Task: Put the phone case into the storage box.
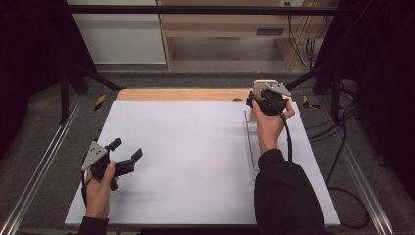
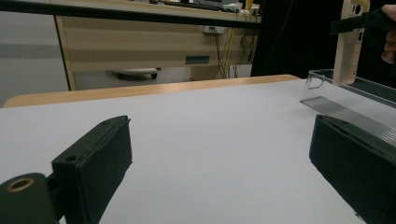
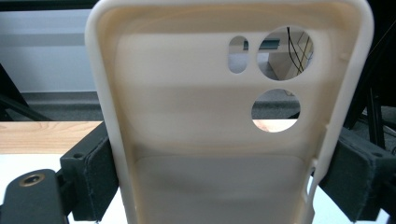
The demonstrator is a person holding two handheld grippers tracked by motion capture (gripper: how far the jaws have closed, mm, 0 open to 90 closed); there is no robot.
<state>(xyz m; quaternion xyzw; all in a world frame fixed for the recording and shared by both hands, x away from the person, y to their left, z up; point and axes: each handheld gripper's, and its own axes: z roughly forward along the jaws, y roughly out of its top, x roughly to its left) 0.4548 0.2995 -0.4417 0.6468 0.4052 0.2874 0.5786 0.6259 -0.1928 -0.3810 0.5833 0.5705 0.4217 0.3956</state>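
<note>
Right gripper (image 3: 219, 182) clamped on a cream phone case (image 3: 224, 121), one pad on each long edge. Case stands upright between the fingers, open inner side toward the gripper camera. Matte, raised lip all round, rounded corners. Cutouts above the fingers: two round holes stacked, one small oval slot beside the upper. In the left gripper view the case (image 2: 349, 44) hangs with its lower end in a clear plastic tray (image 2: 345, 100).

Left gripper (image 1: 125, 152) spread wide, nothing between the fingers, low over the white table (image 1: 186, 147), well apart from the case.
</note>
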